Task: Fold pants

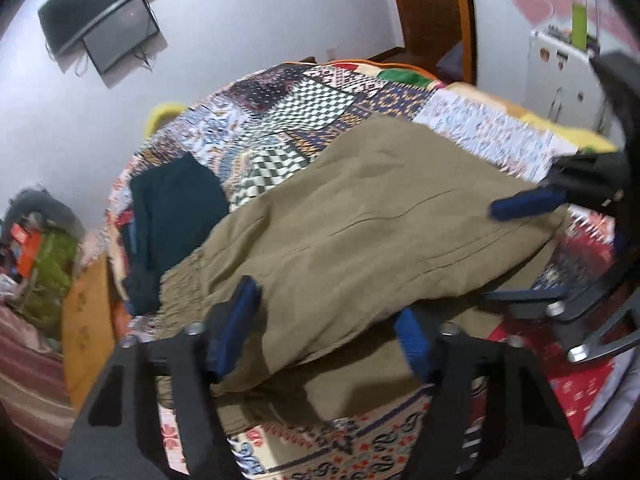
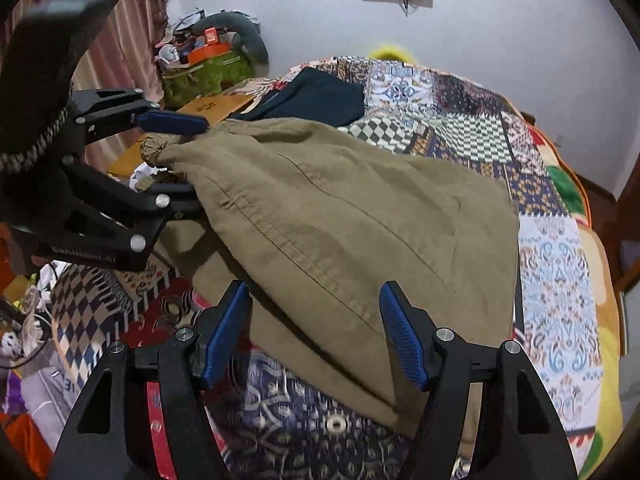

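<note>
Currently we've got the khaki pants (image 2: pixel 340 216) spread mid-frame on the patchwork quilt (image 2: pixel 556 280), top layer folded over the lower one. Left gripper (image 1: pixel 324 336) jaws wide, straddling the fabric edge at 6 o'clock, nothing pinched. Right gripper (image 2: pixel 316 332) jaws wide too, over the hem at 6 o'clock in its own view. Dark folded garment (image 1: pixel 172 220) sits just beside the pants' waistband at 9 o'clock in the left view.
</note>
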A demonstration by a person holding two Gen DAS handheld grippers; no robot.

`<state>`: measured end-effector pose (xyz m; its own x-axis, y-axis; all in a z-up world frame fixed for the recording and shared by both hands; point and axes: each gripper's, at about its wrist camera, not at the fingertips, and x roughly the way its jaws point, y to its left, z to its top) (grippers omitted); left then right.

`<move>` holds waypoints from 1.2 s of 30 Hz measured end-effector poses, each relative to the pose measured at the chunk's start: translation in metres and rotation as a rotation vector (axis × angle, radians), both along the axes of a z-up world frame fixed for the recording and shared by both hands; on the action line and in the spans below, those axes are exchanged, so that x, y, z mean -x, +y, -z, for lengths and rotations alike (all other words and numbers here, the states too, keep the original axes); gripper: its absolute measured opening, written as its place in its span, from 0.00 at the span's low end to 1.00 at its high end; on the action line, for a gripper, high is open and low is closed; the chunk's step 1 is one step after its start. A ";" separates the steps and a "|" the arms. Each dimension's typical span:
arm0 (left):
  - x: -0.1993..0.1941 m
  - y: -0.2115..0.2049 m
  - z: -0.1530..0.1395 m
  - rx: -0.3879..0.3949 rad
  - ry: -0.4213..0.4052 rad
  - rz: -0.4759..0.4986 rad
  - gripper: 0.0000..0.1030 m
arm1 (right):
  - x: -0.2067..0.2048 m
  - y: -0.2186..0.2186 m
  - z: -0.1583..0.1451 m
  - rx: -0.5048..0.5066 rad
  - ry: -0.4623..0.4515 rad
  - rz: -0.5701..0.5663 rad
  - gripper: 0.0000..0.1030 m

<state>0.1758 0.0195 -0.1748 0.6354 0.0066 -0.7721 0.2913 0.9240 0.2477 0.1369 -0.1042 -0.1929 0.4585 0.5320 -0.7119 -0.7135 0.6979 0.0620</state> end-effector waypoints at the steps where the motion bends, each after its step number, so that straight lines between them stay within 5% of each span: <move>1: -0.001 0.000 -0.002 0.015 0.001 0.000 0.53 | 0.000 0.002 0.000 0.004 -0.010 0.000 0.52; 3: 0.000 -0.001 -0.006 0.044 0.002 0.005 0.37 | -0.001 0.004 -0.003 0.021 -0.040 0.007 0.37; 7: 0.006 -0.002 -0.018 0.098 -0.007 0.017 0.20 | 0.004 0.000 -0.016 0.018 -0.092 -0.008 0.13; 16: 0.032 -0.011 -0.028 0.167 -0.013 0.051 0.17 | 0.028 -0.016 -0.039 0.029 -0.167 -0.031 0.09; 22: 0.038 -0.011 -0.002 0.201 0.068 0.032 0.22 | 0.029 -0.020 -0.020 0.048 -0.094 -0.010 0.10; 29: 0.049 0.003 0.005 0.240 0.099 -0.030 0.45 | 0.030 -0.026 -0.006 0.030 -0.001 0.019 0.15; 36: 0.062 0.034 -0.011 0.358 0.111 -0.107 0.56 | 0.043 -0.038 -0.022 -0.029 0.011 0.018 0.32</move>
